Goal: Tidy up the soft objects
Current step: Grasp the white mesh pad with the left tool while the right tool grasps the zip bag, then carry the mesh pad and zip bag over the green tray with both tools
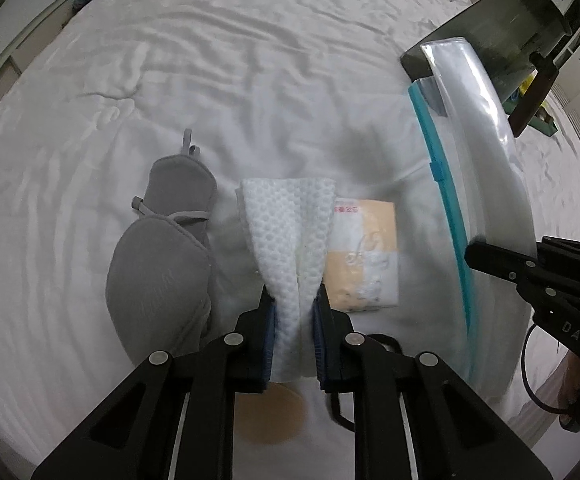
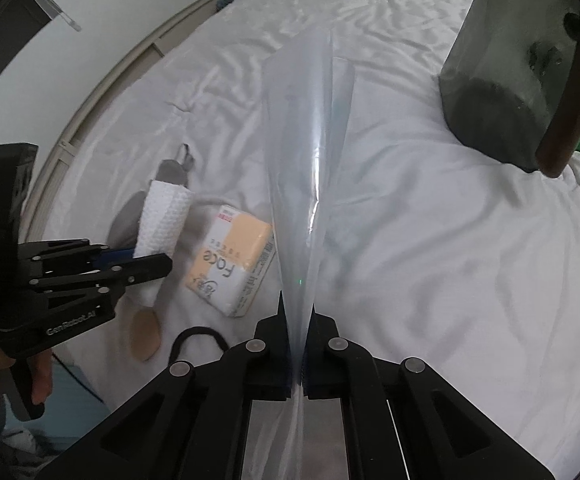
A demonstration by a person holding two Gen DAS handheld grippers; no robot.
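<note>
1. The bed point(image 1: 250, 60) wears a wrinkled white sheet.
2. A grey eye mask point(image 1: 158, 256) lies nearer its left edge.
3. A tissue pack point(image 1: 363, 252), tan pad point(image 2: 144, 334) and black hair tie point(image 2: 198, 338) lie near its near edge.
4. A dark box point(image 2: 489, 92) sits toward its right edge.

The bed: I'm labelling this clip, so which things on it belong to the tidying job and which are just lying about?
In the job:
- white waffle cloth, held by left gripper
- clear zip bag, held by right gripper
- grey sleep mask
- tissue pack
- tan pad
- black hair tie

Lying about:
- dark block
</note>
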